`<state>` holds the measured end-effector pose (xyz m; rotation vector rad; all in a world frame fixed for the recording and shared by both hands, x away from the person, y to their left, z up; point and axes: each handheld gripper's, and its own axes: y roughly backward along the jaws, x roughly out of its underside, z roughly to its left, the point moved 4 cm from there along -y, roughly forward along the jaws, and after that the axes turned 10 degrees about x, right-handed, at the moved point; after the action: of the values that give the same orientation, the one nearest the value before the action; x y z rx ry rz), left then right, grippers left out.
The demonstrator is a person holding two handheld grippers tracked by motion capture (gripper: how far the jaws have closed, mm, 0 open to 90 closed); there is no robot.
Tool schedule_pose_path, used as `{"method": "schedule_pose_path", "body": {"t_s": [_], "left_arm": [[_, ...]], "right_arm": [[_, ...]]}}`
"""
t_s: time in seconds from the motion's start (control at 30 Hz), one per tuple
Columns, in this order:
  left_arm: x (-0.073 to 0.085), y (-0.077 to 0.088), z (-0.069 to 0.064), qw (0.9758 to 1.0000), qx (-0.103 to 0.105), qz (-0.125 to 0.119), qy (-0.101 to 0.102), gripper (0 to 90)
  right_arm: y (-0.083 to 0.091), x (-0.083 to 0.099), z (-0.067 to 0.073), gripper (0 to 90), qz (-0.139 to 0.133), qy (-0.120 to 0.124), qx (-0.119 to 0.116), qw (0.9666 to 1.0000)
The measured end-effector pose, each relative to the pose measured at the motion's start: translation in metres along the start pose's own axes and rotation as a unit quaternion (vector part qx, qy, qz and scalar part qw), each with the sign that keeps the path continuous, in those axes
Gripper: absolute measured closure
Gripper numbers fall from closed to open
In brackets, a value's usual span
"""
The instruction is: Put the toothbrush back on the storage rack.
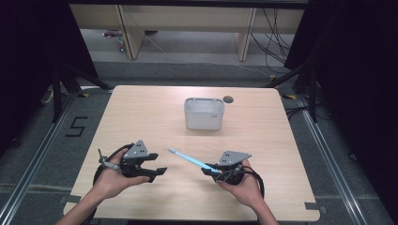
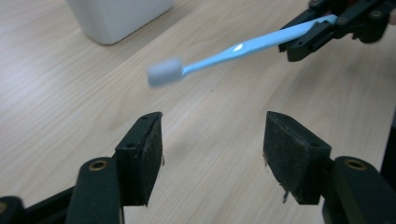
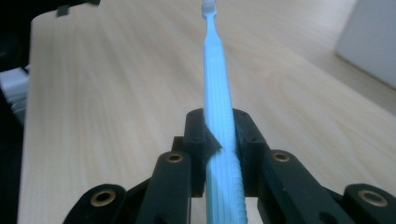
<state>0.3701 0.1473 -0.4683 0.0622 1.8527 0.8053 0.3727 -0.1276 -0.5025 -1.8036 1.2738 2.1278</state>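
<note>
Holding a light blue toothbrush (image 1: 192,161) by the end of its handle, the right gripper (image 1: 212,169) sat near the 5 o'clock part of the wooden table (image 1: 141,112), in the person's right hand (image 1: 244,185). Its two black jaws were pressed tight on the handle from both sides, which showed best in the right gripper view, where the toothbrush (image 3: 218,116) ran straight up toward 12 o'clock between them. In the high view the toothbrush pointed from the gripper toward 10 o'clock, with its small white brush head up in the air over the middle of the table and not touching the wood. The left gripper (image 1: 158,172) was near the 7 o'clock part of the table, in the person's left hand (image 1: 112,180). Its jaws stood wide apart with nothing between them, and no pad touched anything. In the left gripper view the brush head hung just past the two open jaws, toward 11 o'clock, a little blurry, and the blue handle ran off toward 2 o'clock into the right gripper (image 2: 303,39). A white tub (image 1: 203,114) with an open top stood on the table toward 12 o'clock, well apart from both grippers and from the toothbrush. A small dark round hole (image 1: 228,99) sat in the table just beside the tub, toward 1 o'clock.
</note>
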Motion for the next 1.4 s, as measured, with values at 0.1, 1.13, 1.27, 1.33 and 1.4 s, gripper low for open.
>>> {"method": "schedule_pose_path", "body": {"t_s": [0.1, 1.13, 1.27, 1.33, 1.4], "left_arm": [[0.005, -0.007, 0.009, 0.9984, 0.008, -0.031, 0.047, 32.1], [-0.045, -0.06, 0.003, 0.9837, 0.062, -0.126, 0.113, 33.5], [-0.047, -0.063, 0.002, 0.9826, 0.071, -0.128, 0.115, 34.6], [-0.047, -0.064, 0.002, 0.9827, 0.068, -0.126, 0.117, 35.4], [-0.048, -0.065, 0.001, 0.9818, 0.07, -0.129, 0.12, 37.9]], "right_arm": [[0.003, -0.001, -0.003, 78.7, -0.011, -0.027, 0.024, 0.9993], [-0.008, -0.019, 0.008, 78.7, -0.076, -0.033, 0.044, 0.9956], [-0.01, -0.02, 0.007, 78.6, -0.085, -0.024, 0.046, 0.995], [-0.011, -0.018, 0.01, 78.5, -0.076, -0.037, 0.04, 0.9956], [-0.012, -0.018, 0.01, 78.5, -0.079, -0.028, 0.053, 0.9951]]}}
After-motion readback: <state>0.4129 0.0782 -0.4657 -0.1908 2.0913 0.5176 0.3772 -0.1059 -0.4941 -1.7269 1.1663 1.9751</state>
